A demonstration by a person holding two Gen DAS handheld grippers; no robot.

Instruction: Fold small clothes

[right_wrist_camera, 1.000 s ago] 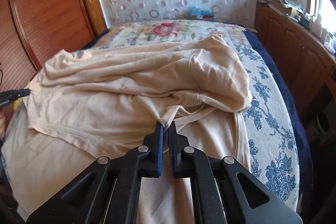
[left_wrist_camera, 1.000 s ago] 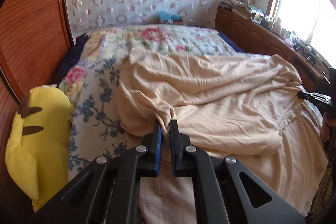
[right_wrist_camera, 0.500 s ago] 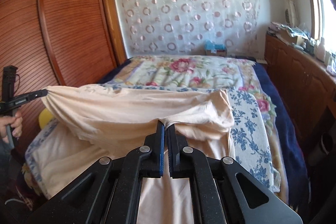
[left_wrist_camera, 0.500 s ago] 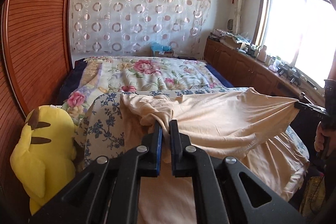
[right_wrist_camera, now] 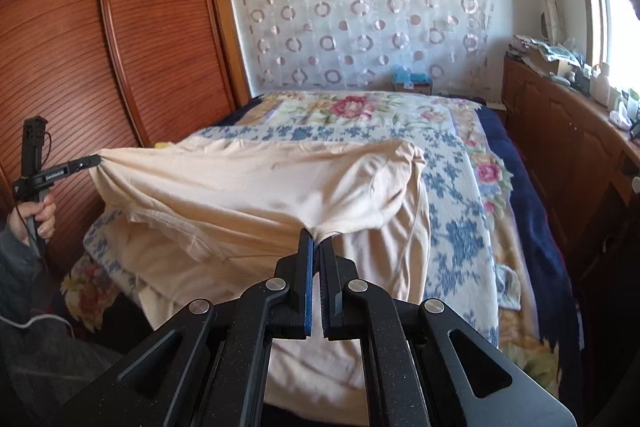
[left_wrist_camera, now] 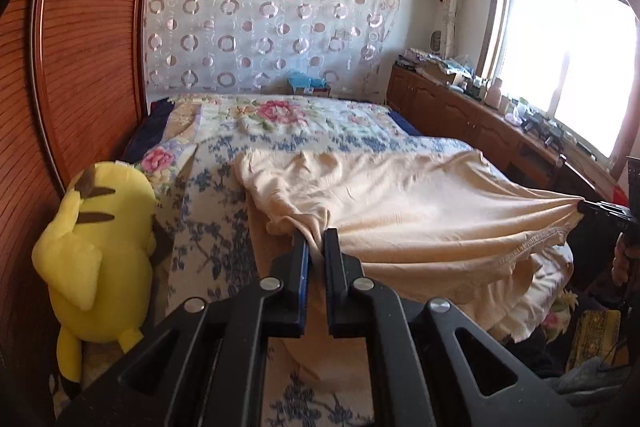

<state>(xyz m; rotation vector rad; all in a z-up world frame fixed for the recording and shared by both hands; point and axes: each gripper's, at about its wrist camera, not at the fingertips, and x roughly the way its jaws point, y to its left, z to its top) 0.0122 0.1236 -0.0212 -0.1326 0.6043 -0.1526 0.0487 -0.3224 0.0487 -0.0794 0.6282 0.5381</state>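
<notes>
Cream garment on bed, no containers

A home bedroom: a bed with floral blankets fills the middle, a wooden wardrobe stands at left, a cluttered sideboard under the window at right.

Free room: the far half of the bed, where the floral quilt lies bare up to the circle-patterned sheer curtain.

Obstacles: the near half is spanned by the cream cotton garment, stretched between 2 clamped grippers. The left flank is closed by the slatted reddish wooden wardrobe and the yellow plush toy. The right flank is bounded by the cluttered wooden cabinet.
</notes>
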